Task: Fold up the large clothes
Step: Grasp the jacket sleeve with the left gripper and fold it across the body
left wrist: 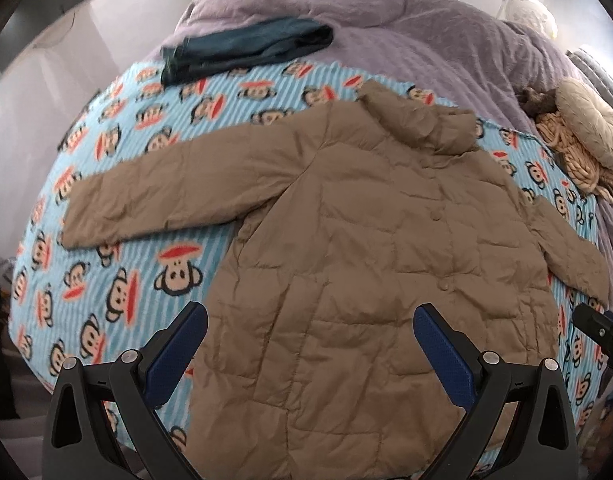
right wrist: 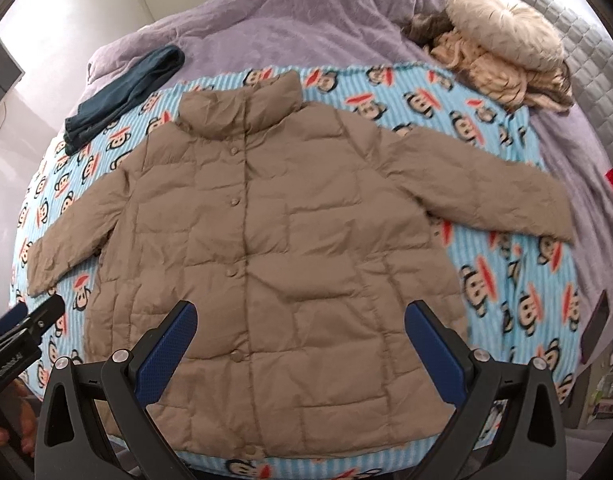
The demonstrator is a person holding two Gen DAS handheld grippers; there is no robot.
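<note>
A tan quilted puffer jacket [left wrist: 358,240] lies flat and face up on a blue monkey-print blanket [left wrist: 118,152], buttoned, collar away from me, both sleeves spread out. It also shows in the right wrist view [right wrist: 274,232]. My left gripper [left wrist: 310,320] is open and empty, hovering above the jacket's lower left part. My right gripper [right wrist: 300,316] is open and empty above the jacket's lower middle. The right gripper's tip shows at the right edge of the left wrist view [left wrist: 598,328]; the left gripper shows at the left edge of the right wrist view [right wrist: 22,332].
The blanket [right wrist: 506,264] covers a bed with a purple cover [left wrist: 406,28]. A folded dark teal garment [left wrist: 242,48] lies at the far left. A beige knit pile with a round fluffy cushion [right wrist: 502,52] sits at the far right. A dark phone-like object [right wrist: 594,326] lies at the right edge.
</note>
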